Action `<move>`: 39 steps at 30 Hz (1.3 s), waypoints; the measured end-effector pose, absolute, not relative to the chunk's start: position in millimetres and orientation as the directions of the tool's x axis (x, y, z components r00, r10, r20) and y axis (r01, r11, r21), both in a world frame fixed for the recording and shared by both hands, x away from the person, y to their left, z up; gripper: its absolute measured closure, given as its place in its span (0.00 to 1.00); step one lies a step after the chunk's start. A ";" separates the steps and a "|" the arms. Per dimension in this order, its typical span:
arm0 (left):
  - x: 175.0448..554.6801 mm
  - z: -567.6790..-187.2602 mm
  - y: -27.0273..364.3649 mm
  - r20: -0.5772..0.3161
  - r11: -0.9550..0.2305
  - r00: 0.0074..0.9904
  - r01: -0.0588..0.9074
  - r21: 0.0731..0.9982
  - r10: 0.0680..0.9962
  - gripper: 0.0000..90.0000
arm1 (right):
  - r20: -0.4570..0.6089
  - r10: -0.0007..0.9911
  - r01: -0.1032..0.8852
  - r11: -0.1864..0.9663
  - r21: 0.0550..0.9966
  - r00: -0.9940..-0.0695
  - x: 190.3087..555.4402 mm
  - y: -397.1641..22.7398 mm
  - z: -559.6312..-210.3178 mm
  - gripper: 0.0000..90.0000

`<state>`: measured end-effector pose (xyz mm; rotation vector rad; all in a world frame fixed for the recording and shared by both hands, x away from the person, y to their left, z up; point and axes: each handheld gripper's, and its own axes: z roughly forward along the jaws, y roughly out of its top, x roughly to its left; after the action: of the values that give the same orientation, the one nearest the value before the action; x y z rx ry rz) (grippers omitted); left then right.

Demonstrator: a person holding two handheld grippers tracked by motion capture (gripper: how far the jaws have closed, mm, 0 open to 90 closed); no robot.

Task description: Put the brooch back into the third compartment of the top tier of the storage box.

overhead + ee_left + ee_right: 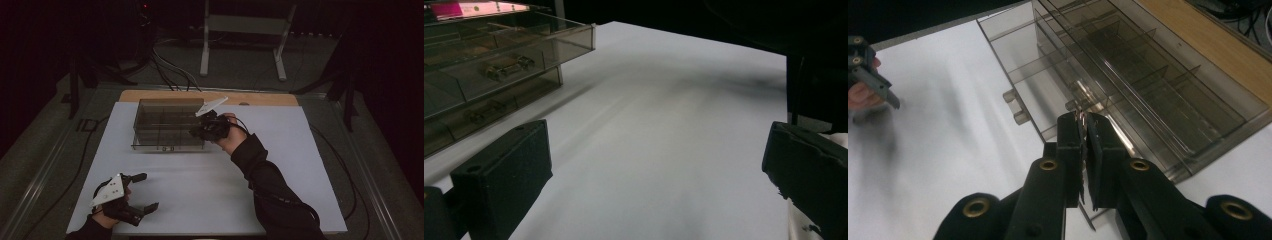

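A smoky clear compartment box [167,122] stands at the back left of the white table [210,195]. My right gripper [197,131] hovers at the box's near right corner, over its front compartments [1128,75]. Its jaws are shut [1085,120] with a small coppery metal part [1081,116] pinched at the tips. My left gripper [148,191] rests near the table's front left corner, jaws wide open [656,170] with nothing between them. In the left gripper view, small metal parts [506,67] lie in the box's compartments [499,55].
A wooden strip [210,95] runs along the table's far edge behind the box. Beyond it stand a white frame's legs [240,45] and cables on the dark floor. The left hand and its gripper [868,75] appear far off in the right gripper view.
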<state>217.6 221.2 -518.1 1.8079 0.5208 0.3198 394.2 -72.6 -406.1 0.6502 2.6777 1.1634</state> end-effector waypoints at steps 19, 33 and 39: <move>217.5 -518.2 221.9 -0.048 -0.231 0.865 0.186 0.955 0.500 0.01 | 0.053 0.494 0.394 0.620 0.679 -0.868 411.2 -43.2 -428.4 0.94; 217.3 -518.4 221.6 -0.048 -0.236 0.867 0.187 0.954 0.496 0.01 | 0.063 0.548 0.453 0.616 0.644 -0.834 419.0 -36.1 -440.5 0.94; 217.3 -518.3 221.9 -0.049 -0.234 0.867 0.187 0.954 0.496 0.01 | 0.057 0.566 0.468 0.617 0.633 -0.823 420.9 -34.3 -440.6 0.94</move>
<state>217.3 221.9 -518.3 1.8105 0.5163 0.3120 420.9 -34.3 -440.6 0.8656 2.6887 0.9883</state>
